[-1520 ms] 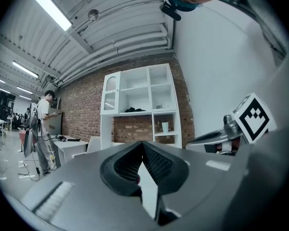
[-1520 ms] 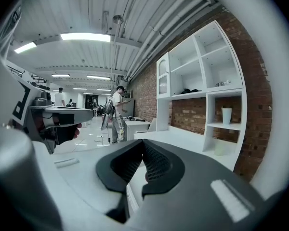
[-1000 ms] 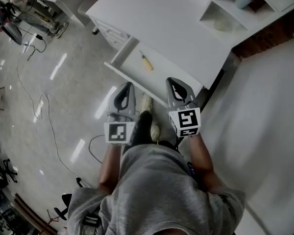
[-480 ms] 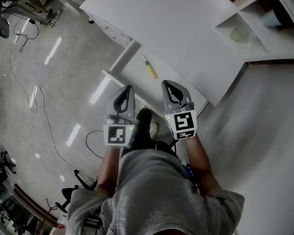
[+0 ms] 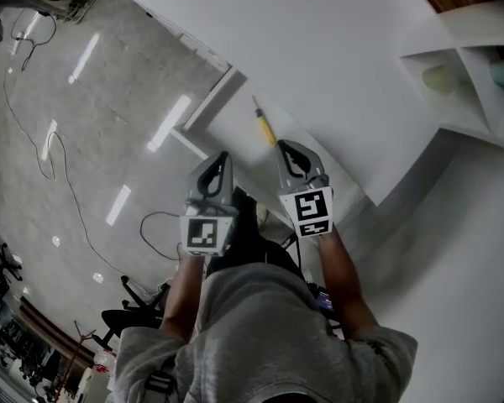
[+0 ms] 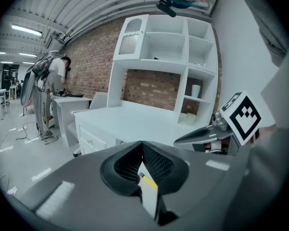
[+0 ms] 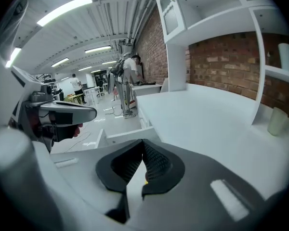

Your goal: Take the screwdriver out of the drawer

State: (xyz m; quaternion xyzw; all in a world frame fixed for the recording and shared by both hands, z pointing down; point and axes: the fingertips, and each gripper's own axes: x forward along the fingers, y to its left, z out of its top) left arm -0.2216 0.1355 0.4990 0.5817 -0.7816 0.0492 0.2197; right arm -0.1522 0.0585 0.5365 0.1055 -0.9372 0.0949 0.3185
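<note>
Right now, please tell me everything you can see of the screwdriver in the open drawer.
The screwdriver is small, with a yellow handle that looks like plastic and a thin, short metal shaft. It lies flat and slanted on the white floor of the open drawer, its shaft pointing away from the person. The right gripper is close to the handle's end with shut jaws; nothing holds it.

Grey shirt (image 5: 260, 326); 2 grey hand-held grippers (image 5: 222, 155) (image 5: 284, 144) with marker cubes (image 5: 204, 233).
</note>
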